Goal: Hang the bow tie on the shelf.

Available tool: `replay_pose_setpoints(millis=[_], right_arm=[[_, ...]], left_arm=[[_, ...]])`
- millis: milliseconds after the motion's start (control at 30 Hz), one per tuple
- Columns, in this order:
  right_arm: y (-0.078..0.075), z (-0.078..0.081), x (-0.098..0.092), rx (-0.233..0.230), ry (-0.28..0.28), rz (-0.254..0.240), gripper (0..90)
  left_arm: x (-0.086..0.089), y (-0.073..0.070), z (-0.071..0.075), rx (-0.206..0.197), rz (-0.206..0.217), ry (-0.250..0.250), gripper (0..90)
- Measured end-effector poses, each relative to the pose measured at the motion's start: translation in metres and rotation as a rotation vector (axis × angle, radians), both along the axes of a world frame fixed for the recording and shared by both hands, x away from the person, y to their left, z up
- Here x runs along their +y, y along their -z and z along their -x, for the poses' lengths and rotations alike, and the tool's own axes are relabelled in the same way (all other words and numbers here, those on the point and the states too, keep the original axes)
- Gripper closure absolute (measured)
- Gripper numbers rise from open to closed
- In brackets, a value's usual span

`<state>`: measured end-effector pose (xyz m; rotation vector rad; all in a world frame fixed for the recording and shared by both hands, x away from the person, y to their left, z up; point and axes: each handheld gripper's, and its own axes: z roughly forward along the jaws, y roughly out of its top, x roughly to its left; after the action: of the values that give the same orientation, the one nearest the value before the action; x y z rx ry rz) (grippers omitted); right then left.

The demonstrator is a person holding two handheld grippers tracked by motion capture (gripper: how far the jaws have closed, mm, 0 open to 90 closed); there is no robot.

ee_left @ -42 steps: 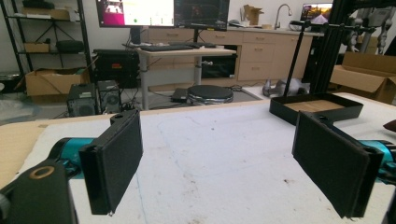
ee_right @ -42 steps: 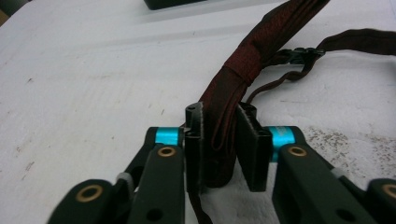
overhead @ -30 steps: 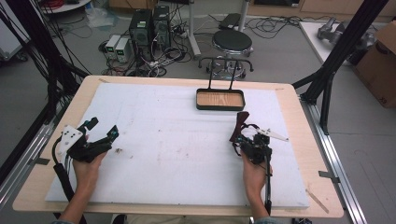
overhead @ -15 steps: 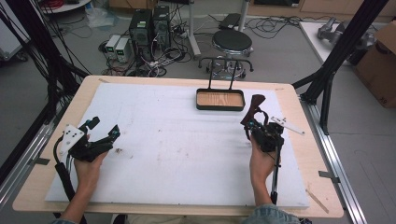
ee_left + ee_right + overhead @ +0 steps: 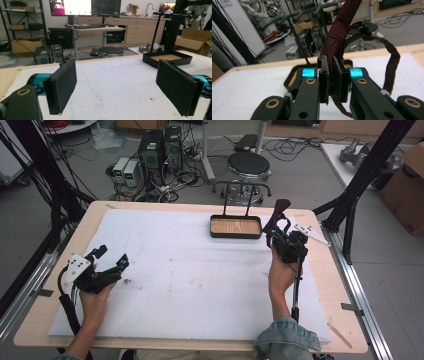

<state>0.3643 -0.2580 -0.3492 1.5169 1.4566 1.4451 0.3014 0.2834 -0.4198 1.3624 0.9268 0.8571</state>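
Note:
A dark red fabric strap with folded loops sticks up from my right gripper, which is shut on it and lifted off the table just right of the tray. In the right gripper view the strap is pinched between the jaws of the right gripper, and one loop hangs down to the right. A black tray with a wooden bottom sits at the back centre of the white mat. My left gripper rests at the mat's left edge, open with nothing between its pads.
The tray lies ahead and to the right in the left gripper view. Beyond the table's far edge stand a round stool and computer boxes. Black frame posts flank the table. A cardboard box sits at the right.
My right gripper has risen and moved away toward the tray's right end, carrying the red strap. The left gripper has stayed put.

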Motion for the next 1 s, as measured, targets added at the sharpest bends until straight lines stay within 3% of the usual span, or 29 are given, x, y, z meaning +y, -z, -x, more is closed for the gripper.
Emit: replay_pose_setpoints(millis=[300, 500, 667, 800, 1000], right_arm=[[-0.018, -0.030, 0.006, -0.037, 0.013, 0.040, 84.0], [-0.020, -0.050, 0.008, -0.041, 0.023, 0.050, 84.0], [-0.012, -0.060, 0.009, -0.026, 0.018, 0.052, 84.0], [-0.007, -0.067, 0.011, -0.059, 0.011, 0.068, 84.0], [-0.002, -0.073, 0.010, -0.061, 0.009, 0.071, 84.0]], left_arm=[[0.000, 0.000, 0.000, 0.003, -0.003, 0.002, 17.3], [0.001, 0.000, 0.001, 0.004, -0.006, -0.001, 17.2], [0.001, 0.000, 0.001, 0.005, -0.008, -0.001, 17.2], [0.001, 0.000, 0.001, 0.005, -0.007, -0.003, 17.2], [0.000, 0.000, 0.001, 0.006, -0.010, 0.000, 17.2]])
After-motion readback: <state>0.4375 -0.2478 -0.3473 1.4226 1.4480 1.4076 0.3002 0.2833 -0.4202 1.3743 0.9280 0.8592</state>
